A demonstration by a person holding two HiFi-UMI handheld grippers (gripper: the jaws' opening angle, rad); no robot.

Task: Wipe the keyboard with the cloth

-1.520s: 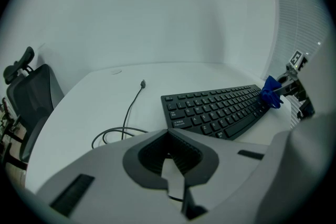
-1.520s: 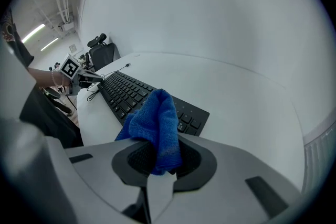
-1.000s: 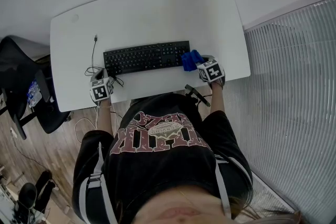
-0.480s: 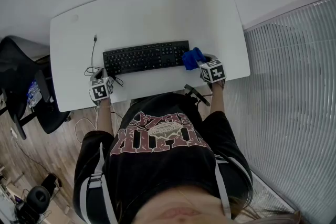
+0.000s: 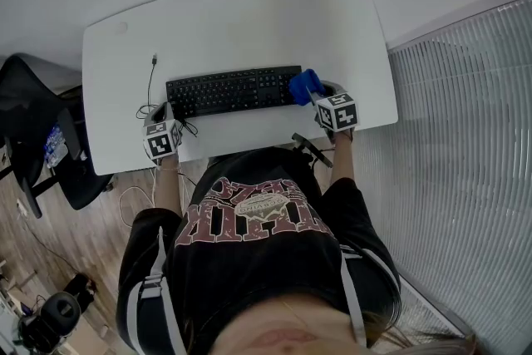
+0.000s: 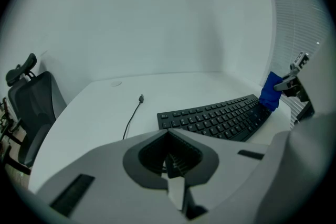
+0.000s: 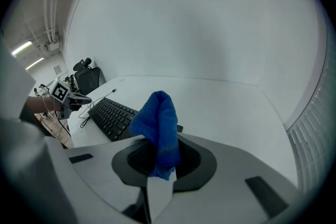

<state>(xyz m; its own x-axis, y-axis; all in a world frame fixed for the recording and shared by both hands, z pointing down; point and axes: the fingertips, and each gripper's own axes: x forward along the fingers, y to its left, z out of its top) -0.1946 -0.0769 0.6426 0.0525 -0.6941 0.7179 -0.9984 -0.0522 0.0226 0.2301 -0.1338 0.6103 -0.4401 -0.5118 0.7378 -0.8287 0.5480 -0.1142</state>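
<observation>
**Cloth shifted at the keyboard's right end**

Since the earlier frame, the blue cloth (image 5: 305,85) is carried slightly toward the far edge of the tabletop (image 5: 233,17), by the right end of the keyboard (image 5: 233,91). It is clamped upright in the right gripper (image 7: 160,165). The left gripper (image 6: 170,162) is held at the near edge beside the keyboard's left end, its jaws pressed together on nothing.

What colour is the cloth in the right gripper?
Blue. The cloth, pinched in the right gripper, shows best in the right gripper view.
</observation>
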